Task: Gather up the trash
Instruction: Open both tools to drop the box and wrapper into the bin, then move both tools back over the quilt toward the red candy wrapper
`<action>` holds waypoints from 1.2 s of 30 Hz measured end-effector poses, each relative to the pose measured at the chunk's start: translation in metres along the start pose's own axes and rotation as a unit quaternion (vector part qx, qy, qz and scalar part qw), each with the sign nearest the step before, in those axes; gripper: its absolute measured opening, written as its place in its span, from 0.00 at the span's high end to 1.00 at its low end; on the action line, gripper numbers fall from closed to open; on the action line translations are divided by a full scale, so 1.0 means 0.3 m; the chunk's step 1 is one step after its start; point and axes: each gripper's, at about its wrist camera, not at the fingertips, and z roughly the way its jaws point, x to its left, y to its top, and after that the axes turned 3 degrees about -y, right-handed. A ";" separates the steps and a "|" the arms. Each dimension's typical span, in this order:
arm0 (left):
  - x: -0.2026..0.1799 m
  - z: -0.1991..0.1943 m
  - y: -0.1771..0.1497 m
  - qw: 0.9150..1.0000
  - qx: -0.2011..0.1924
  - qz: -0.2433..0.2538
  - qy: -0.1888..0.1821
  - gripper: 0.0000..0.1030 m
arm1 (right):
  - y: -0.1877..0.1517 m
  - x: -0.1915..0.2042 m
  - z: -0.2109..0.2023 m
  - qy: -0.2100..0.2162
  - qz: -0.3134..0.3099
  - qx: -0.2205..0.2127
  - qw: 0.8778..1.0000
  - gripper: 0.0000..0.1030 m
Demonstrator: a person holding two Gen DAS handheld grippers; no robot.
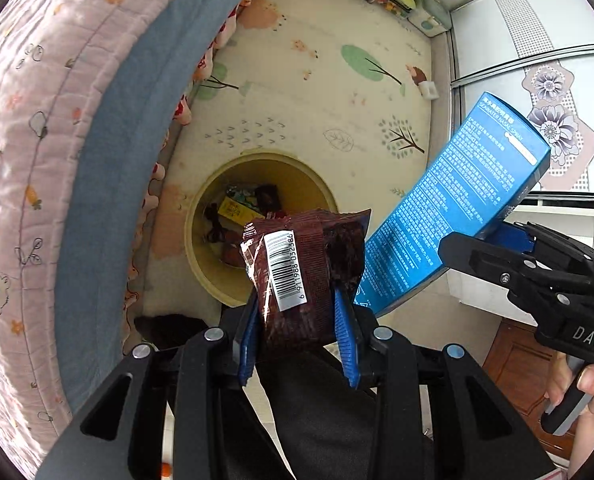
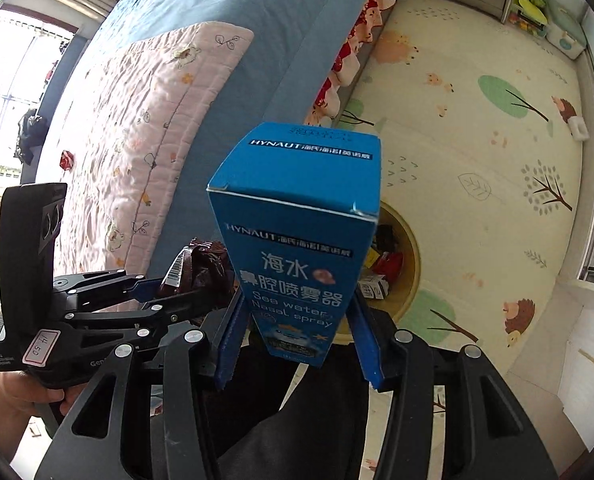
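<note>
Left hand-held gripper [image 1: 299, 316] clamped brown snack wrapper [image 1: 301, 268], right hand-held gripper [image 2: 297, 344] clamped blue nasal-spray box [image 2: 297, 248]; both poised above yellow bin [image 1: 217, 284] ahead, likely for dropping.

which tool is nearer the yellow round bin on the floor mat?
Left, narrowly. The left tool, gripping a dark red snack packet, hangs almost above the yellow round bin; the right tool, holding a blue carton, sits beside it.
</note>
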 end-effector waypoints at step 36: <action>0.130 -0.144 -0.053 0.999 -0.034 -0.001 0.008 0.22 | 0.060 0.168 -0.006 -0.011 -0.013 0.023 1.000 0.41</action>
